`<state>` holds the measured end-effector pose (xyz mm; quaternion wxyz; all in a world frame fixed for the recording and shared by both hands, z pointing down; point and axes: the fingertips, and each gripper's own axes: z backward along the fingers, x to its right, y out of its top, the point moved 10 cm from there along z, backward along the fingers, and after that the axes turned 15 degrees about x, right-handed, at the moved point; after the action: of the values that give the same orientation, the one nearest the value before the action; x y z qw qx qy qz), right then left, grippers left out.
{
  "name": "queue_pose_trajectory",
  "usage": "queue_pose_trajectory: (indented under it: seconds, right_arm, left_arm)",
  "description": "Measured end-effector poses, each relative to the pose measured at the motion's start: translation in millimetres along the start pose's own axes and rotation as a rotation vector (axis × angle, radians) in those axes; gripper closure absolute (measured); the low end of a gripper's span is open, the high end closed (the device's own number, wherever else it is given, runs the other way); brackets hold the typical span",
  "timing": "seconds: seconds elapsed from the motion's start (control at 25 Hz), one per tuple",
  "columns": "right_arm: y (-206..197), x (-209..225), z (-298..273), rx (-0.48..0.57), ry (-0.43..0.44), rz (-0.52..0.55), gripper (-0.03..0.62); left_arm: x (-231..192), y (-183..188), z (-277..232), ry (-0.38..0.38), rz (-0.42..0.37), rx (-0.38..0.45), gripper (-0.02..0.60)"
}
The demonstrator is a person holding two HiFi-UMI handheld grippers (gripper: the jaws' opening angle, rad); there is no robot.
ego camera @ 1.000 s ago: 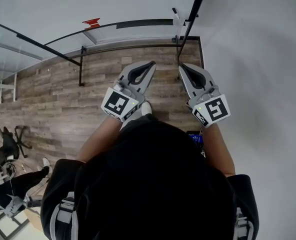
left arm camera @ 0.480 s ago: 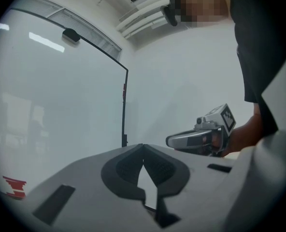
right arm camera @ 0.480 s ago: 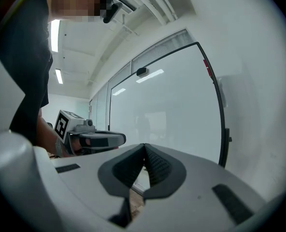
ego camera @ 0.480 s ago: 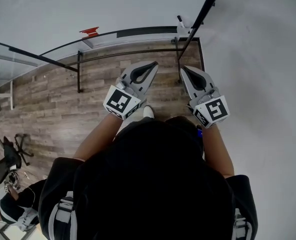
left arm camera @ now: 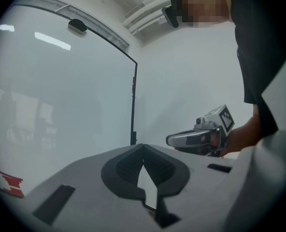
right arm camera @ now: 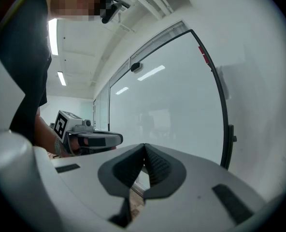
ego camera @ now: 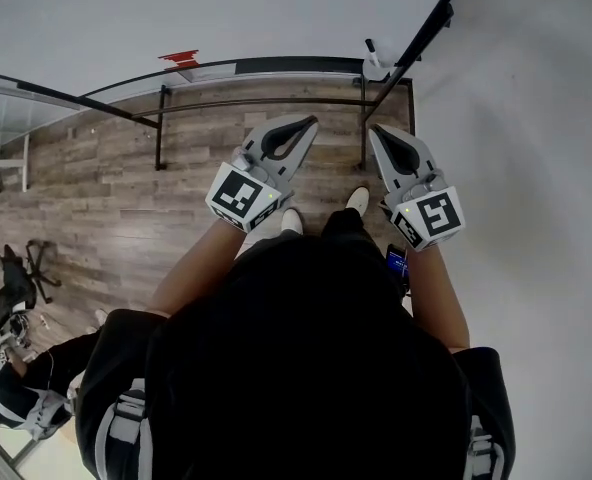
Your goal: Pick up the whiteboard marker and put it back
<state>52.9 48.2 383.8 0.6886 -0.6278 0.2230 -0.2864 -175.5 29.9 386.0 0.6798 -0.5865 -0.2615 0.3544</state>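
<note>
Task at its outset. The left gripper [ego camera: 311, 121] and right gripper [ego camera: 373, 128], both clenched and empty, point toward the whiteboard [ego camera: 276, 8]. The marker [ego camera: 372, 58] apparently stands at the board's lower corner, untouched. Pickup and return remain.

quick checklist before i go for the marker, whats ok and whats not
1. Sight of the marker: ok. What looks like it stands upright by the whiteboard frame, ahead of the right gripper in the head view.
2. The left gripper is empty: ok.
3. The right gripper is empty: ok.
4. Jaws open for a grasp: not ok, both pairs are together.
5. Marker in a gripper view: not ok, neither shows it.
6. What holds the marker there: cannot tell, too small.
</note>
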Motion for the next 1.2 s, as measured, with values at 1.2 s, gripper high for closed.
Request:
queue_pose_trajectory:
  seconds: [1.2]
  right_arm:
    - [-37.2,181.0,-50.2,-0.112,0.131,-0.095,0.600]
  left_arm:
    - [-34.9,-42.0,-129.4,0.243,-0.011,-0.018,0.578]
